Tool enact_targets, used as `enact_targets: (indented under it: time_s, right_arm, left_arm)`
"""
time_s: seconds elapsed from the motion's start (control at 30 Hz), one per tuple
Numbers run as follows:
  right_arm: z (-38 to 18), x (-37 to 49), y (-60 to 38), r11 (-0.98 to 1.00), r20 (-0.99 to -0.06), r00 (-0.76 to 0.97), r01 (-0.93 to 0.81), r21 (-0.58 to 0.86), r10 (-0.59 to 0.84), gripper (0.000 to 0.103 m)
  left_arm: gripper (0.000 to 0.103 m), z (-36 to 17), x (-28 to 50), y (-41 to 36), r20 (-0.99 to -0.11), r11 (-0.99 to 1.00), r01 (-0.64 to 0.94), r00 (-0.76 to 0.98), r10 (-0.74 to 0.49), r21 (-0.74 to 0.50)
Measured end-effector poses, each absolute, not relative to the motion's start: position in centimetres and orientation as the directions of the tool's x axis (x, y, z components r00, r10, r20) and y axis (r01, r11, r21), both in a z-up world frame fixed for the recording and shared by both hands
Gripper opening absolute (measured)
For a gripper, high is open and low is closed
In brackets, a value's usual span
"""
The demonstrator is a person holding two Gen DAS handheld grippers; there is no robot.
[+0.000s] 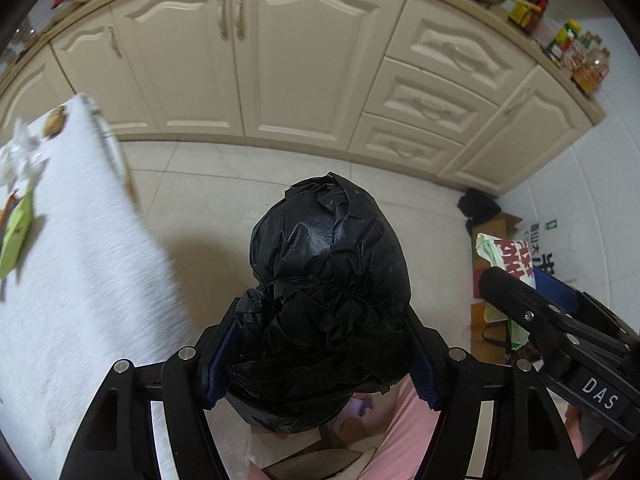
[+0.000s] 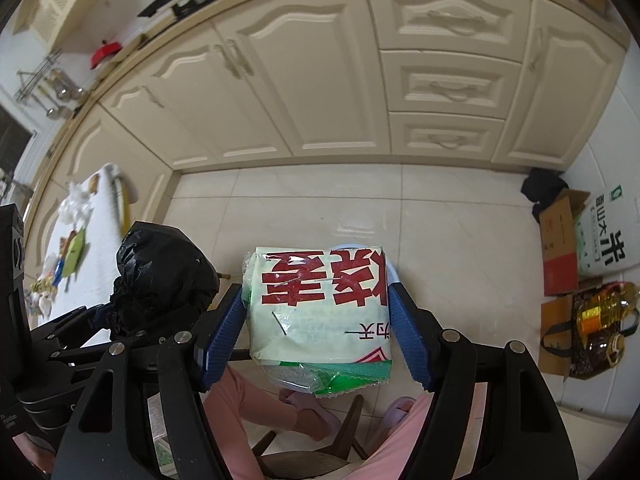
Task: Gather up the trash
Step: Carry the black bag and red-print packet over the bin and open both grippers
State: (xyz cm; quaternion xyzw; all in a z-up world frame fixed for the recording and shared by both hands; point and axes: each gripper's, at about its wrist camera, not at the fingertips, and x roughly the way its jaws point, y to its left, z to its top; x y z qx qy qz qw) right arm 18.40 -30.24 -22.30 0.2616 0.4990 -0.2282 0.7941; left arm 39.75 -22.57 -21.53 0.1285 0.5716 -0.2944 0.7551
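here left tongs [image 1: 320,364] clamp black bag [image 1: 328,264], right tongs [image 2: 316,332] clamp packet [image 2: 320,300]

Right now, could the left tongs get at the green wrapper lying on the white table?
Probably not as things stand. The left tongs are shut on the black trash bag, so nothing more fits between them. The green wrapper lies uncovered on the white table off to the side; the bag would have to go first.

A home kitchen: cream cabinets [image 2: 280,80], a countertop with condiment bottles [image 1: 576,52], tiled floor [image 2: 320,208].
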Motion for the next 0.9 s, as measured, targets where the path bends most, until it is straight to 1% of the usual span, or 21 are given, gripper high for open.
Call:
enact_targets:
  time_s: [0.33,0.37,0.47,0.67,0.9]
  right_arm:
    - [-24.4,17.4,-34.8,0.702,-0.93,0.352,0.688,0.185,-0.101,0.072]
    - [-24.5,17.3,-35.1,0.699,-0.931,0.35,0.691,0.184,-0.101,0.072]
    - [-25.0,17.2,-35.9,0.684,-0.935,0.341,0.705,0.187,-0.097,0.072]
    - [-25.8,17.2,-36.5,0.673,-0.942,0.324,0.717,0.184,-0.088,0.072]
    - [-26.3,19.2,-35.9,0.698,-0.943,0.33,0.688,0.2,-0.054,0.072]
  left_arm:
    - [0.068,-27.1,43.5,-30.7,-0.968,0.782,0.615,0.123,-0.219,-0.099]
    - [0.069,-27.7,43.8,-31.5,-0.971,0.781,0.617,0.119,-0.209,-0.092]
    - [0.08,-29.2,44.7,-33.2,-0.978,0.792,0.605,0.109,-0.177,-0.076]
    - [0.082,-30.7,45.5,-35.0,-0.982,0.785,0.617,0.106,-0.157,-0.059]
    - [0.084,-30.3,44.7,-33.4,-0.98,0.797,0.603,0.143,-0.141,-0.026]
